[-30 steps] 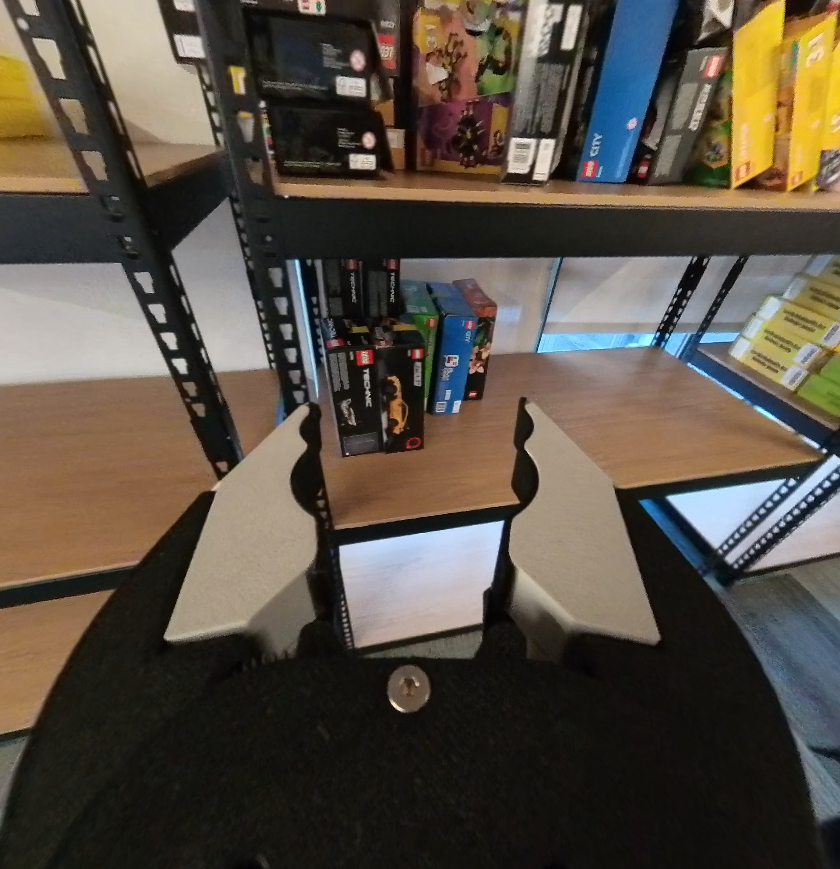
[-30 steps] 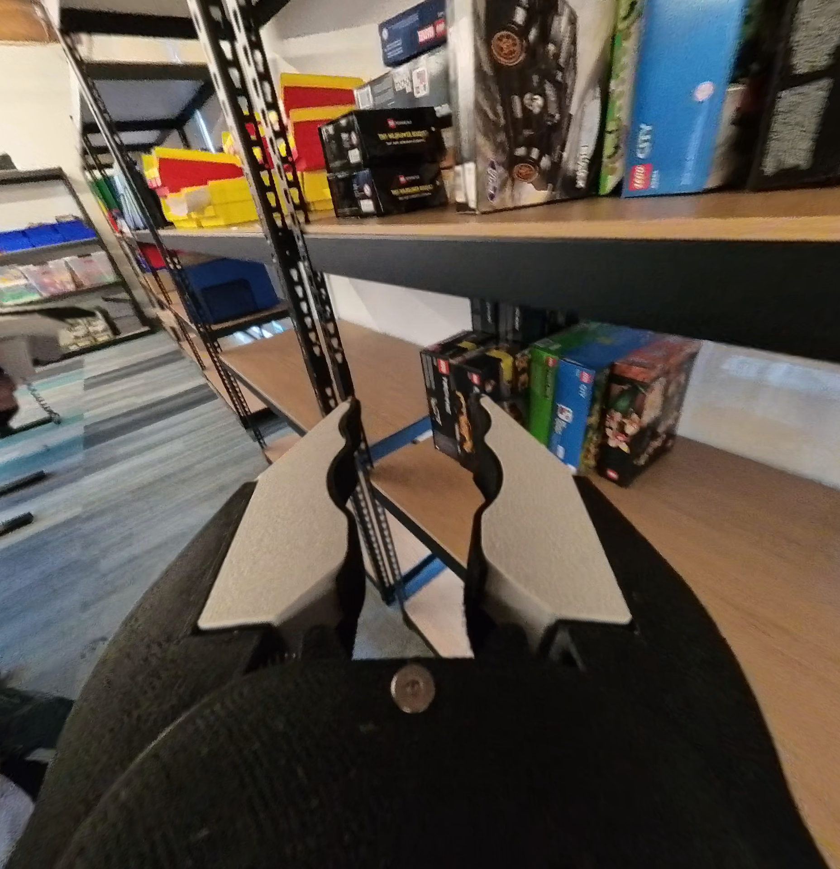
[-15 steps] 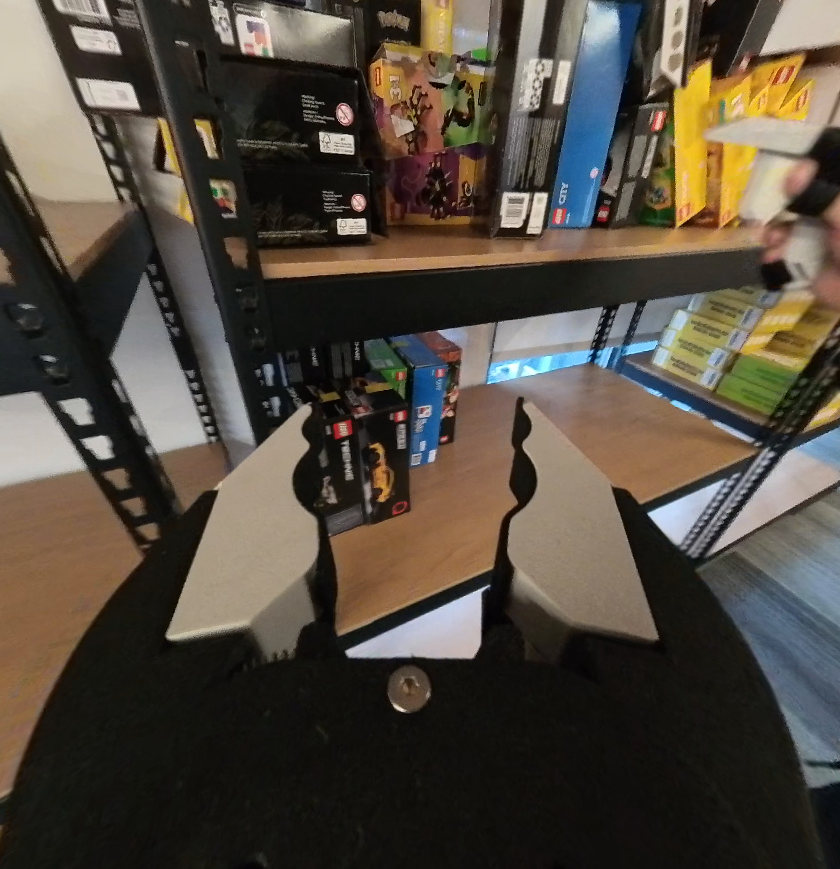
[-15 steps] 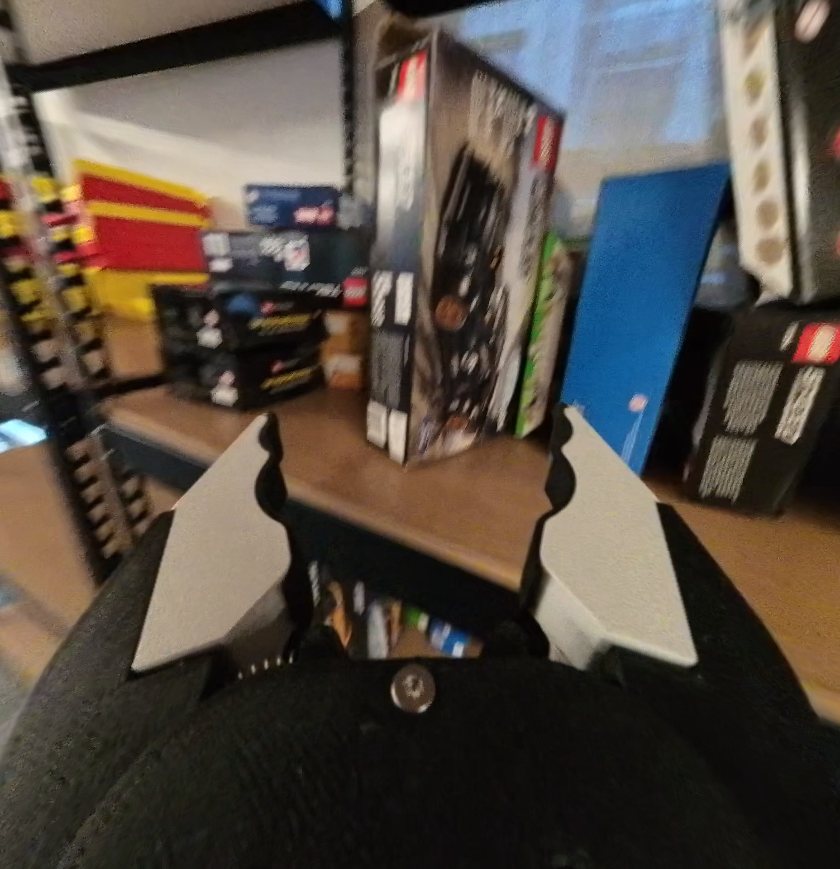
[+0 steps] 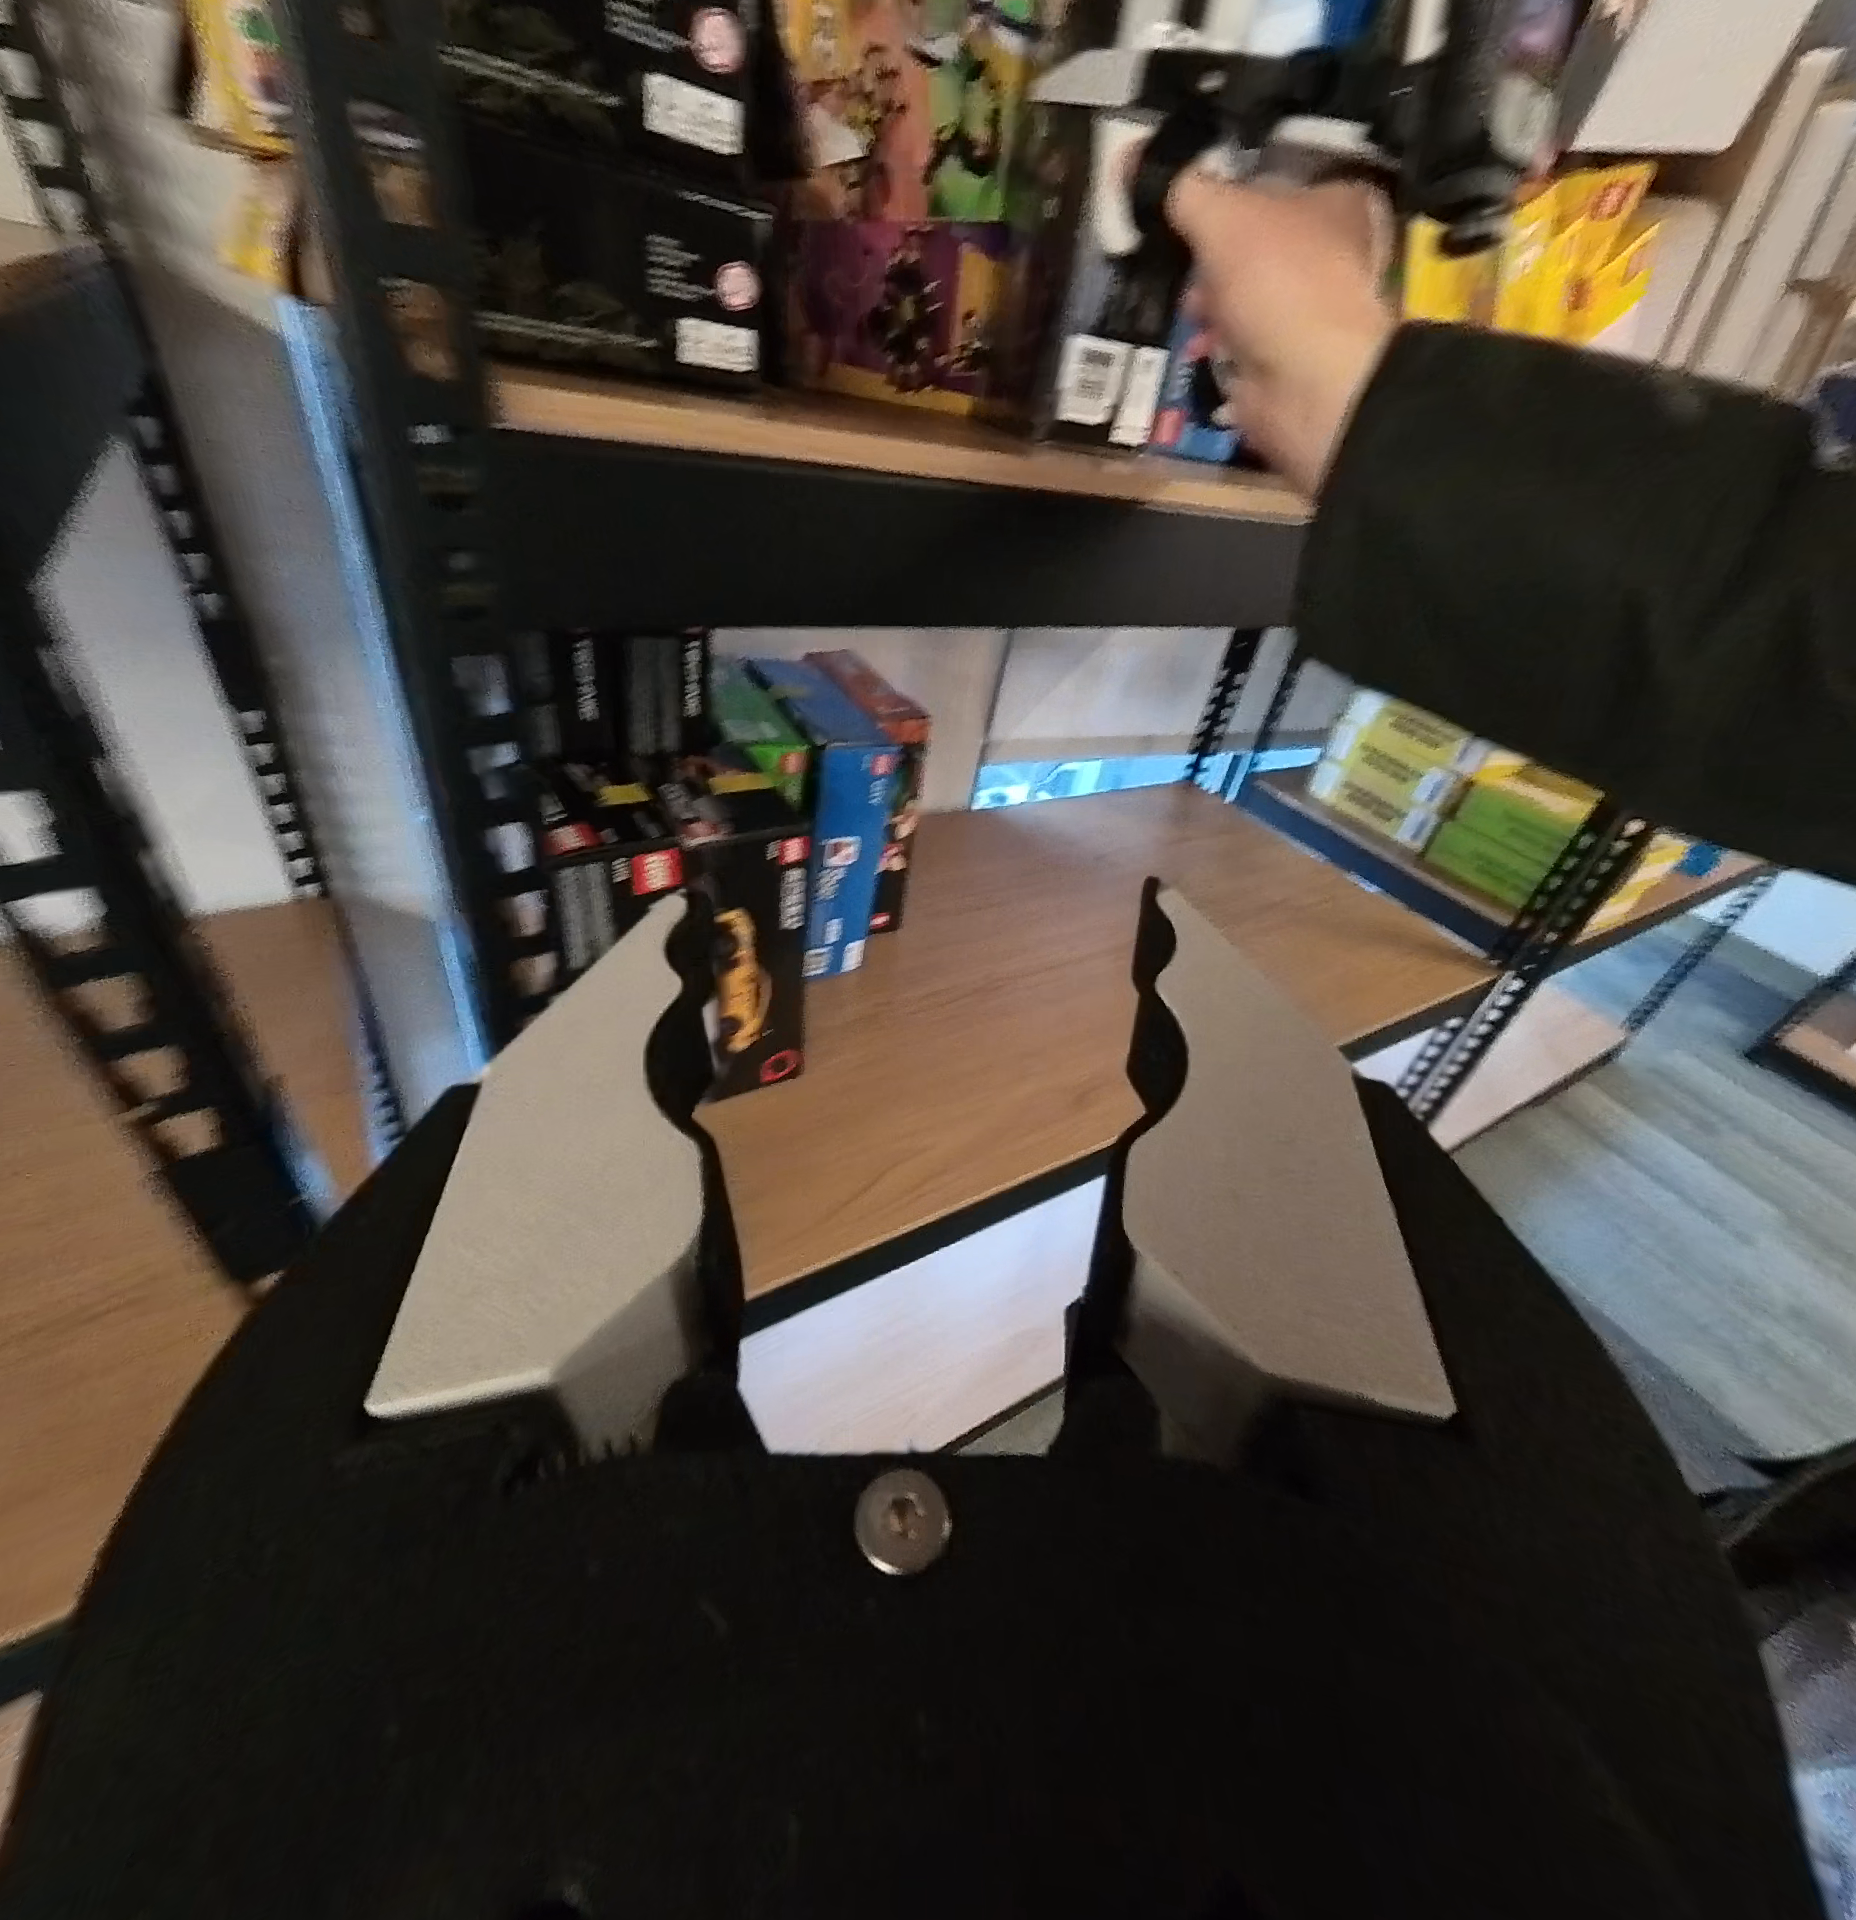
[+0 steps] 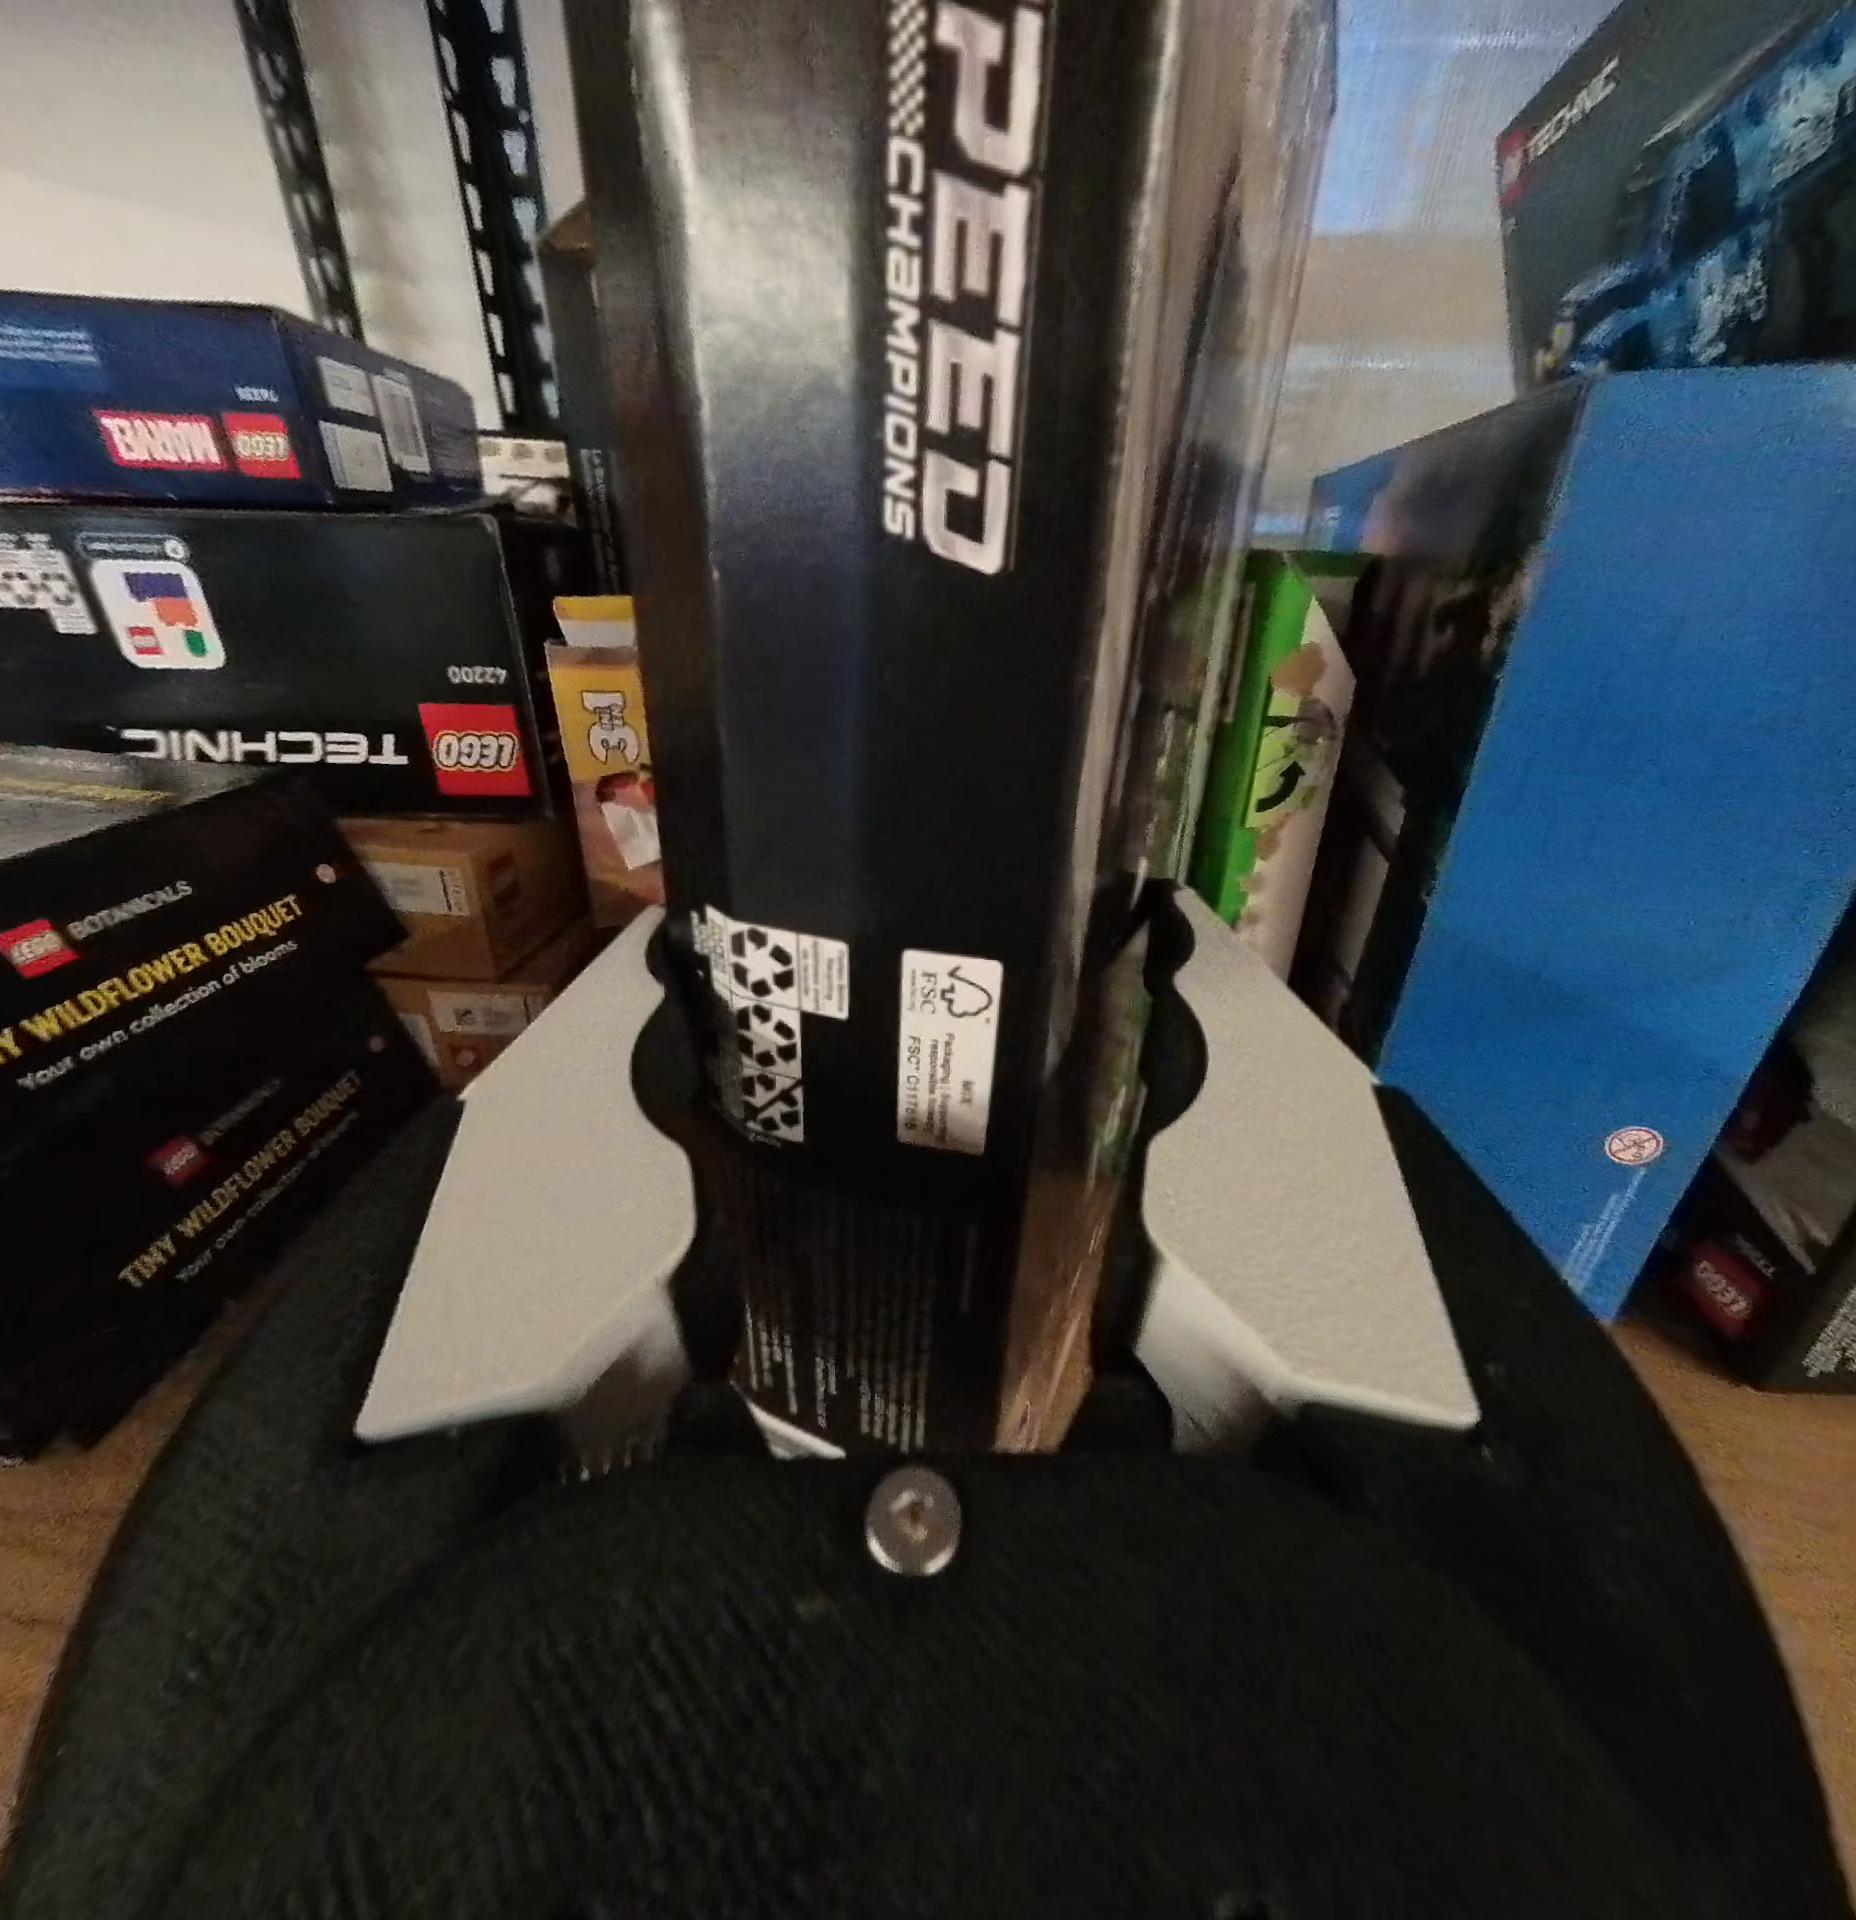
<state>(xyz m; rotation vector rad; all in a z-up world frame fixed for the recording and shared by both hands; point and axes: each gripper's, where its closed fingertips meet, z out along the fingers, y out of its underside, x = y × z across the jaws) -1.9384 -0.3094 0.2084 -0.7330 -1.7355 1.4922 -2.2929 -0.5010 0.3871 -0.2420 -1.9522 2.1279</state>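
Observation:
My right gripper (image 6: 908, 935) has its jaws against both sides of a tall black box (image 6: 882, 623) that stands upright on the upper wooden shelf (image 6: 1734, 1475). The box fills the gap between the fingers. In the left wrist view the right gripper (image 5: 1215, 94), a hand and a black sleeve (image 5: 1589, 582) reach to that box (image 5: 1095, 312) on the upper shelf. My left gripper (image 5: 919, 935) is open and empty, in front of the lower wooden shelf (image 5: 1111, 987). The nearest thing to it is a small black box with a yellow car (image 5: 747, 997).
A leaning blue box (image 6: 1630, 831) and a green box (image 6: 1277, 727) stand right of the tall box; stacked black boxes (image 6: 176, 1039) lie to its left. A black rack post (image 5: 384, 520) stands left. Yellow and green boxes (image 5: 1443, 821) fill a far shelf. About 45 cm separates my left fingertips from my right.
The right gripper rose from the lower shelf to the upper one, opened wide, moved onto the tall black box and narrowed on it. The left gripper drifted left, still open.

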